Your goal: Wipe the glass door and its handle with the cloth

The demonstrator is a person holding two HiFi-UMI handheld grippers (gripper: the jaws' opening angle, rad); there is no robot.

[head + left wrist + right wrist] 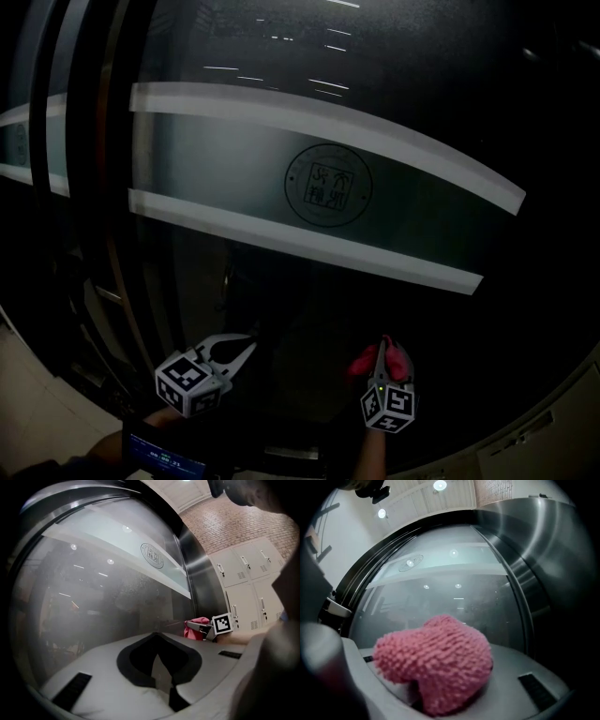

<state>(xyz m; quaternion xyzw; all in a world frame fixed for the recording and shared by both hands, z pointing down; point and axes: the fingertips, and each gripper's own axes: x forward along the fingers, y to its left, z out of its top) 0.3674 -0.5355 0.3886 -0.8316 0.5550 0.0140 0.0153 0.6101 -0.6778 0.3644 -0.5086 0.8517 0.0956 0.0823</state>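
"Two grippers are close to us, down low. What do they hold?"

"The left gripper (249, 345) holds nothing. Its jaws are pressed together, tip to tip. The right gripper (383, 349) has its jaws squeezed on the pink cloth (436, 663), and the fluffy cloth sticks out past the tips."

"Is the cloth on the glass door (300, 281)?"

"It is right at the low part of the door, but I cannot tell if it touches."

"What could go wrong?"

"If the cloth rubs too hard, I think it could slide out of the jaws and drop. Then the hard tips could scrape the glass. The empty left gripper is near the glass too, so it could bump it."

"What is higher up and farther away?"

"A pale frosted band (234, 178) with a round stamp (327, 185) runs across the door. It is well above the cloth, so that part could get skipped. The glass is dark and shiny, so smears may be hard to spot. I cannot pick out the handle for sure, so it could be missed too."
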